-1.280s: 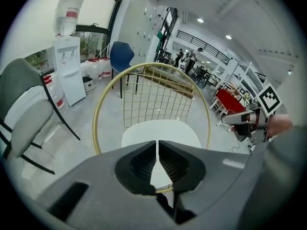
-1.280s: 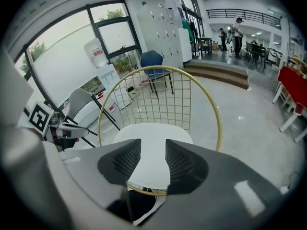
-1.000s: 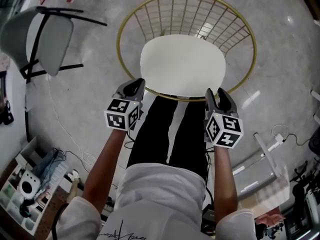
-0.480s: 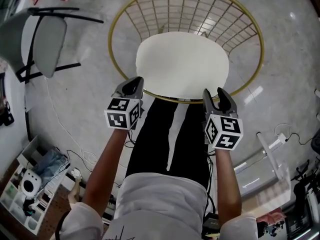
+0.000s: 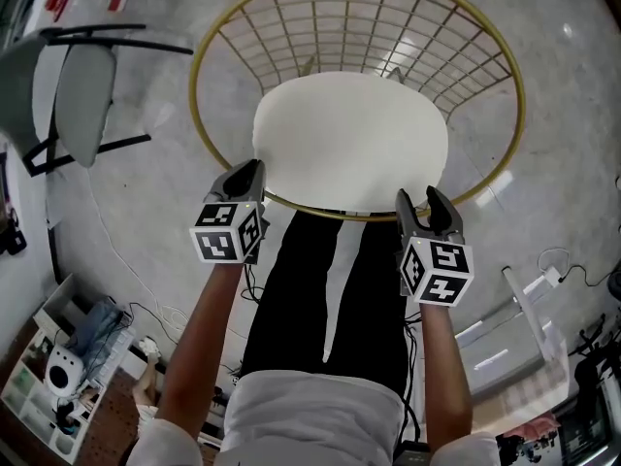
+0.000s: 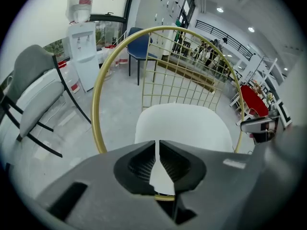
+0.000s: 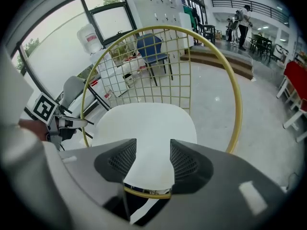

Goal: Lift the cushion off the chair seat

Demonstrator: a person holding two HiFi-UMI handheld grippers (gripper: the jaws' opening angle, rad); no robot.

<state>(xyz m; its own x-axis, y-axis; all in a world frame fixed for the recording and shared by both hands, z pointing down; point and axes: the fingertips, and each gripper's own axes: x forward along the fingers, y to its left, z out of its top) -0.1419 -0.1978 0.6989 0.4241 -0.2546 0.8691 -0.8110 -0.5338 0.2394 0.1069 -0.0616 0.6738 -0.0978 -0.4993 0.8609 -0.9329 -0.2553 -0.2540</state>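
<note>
Left hand-held gripper (image 5: 247, 171): jaws nearly together, empty, by wire chair (image 5: 340, 215) front rim.
Right hand-held gripper (image 5: 418, 200): jaws just opening, half-wide, empty.
Cushion (image 5: 349, 139): white, on seat.

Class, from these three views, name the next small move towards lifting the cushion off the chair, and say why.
Probably open the jaws of the left gripper: they stand almost together with nothing between them, while those of the right gripper have just been opening and stand apart. Both hang just short of the near edge of the cushion.
</note>
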